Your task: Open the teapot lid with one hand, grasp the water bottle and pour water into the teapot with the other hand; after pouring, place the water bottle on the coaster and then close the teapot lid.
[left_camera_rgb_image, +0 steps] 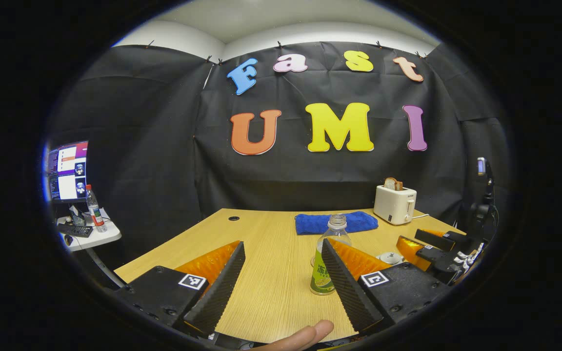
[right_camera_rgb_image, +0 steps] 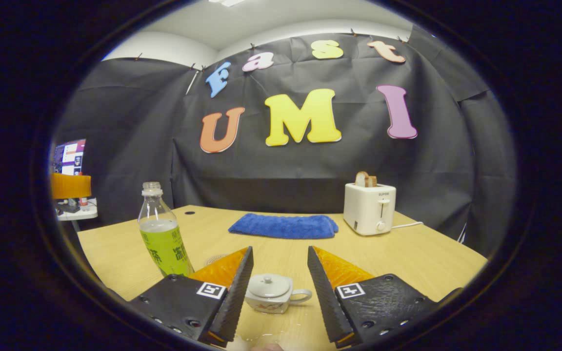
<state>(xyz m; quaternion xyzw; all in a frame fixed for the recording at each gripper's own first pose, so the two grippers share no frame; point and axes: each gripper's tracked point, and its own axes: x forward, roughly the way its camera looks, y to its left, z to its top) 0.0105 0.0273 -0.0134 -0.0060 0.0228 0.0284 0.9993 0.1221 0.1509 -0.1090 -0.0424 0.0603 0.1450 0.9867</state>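
A clear uncapped water bottle (left_camera_rgb_image: 327,258) with a green label stands on the wooden table (left_camera_rgb_image: 271,273), just beyond my left gripper's right-hand finger, which hides part of it. My left gripper (left_camera_rgb_image: 282,243) is open with nothing between its fingers. In the right gripper view the bottle (right_camera_rgb_image: 161,239) stands at the left. A small white teapot (right_camera_rgb_image: 273,292) with its lid on sits on the table ahead of my open right gripper (right_camera_rgb_image: 280,249), in line with the gap. Beside the left finger shows the edge of a round coaster (right_camera_rgb_image: 214,258). The left gripper view catches the teapot's top (left_camera_rgb_image: 389,257) and the right gripper (left_camera_rgb_image: 437,248).
A folded blue towel (right_camera_rgb_image: 285,226) lies at the back of the table, a white toaster (right_camera_rgb_image: 370,207) with bread to its right. Off the table's left stand a side table (left_camera_rgb_image: 95,238) and a monitor (left_camera_rgb_image: 68,170). A fingertip (left_camera_rgb_image: 305,336) shows at the bottom edge.
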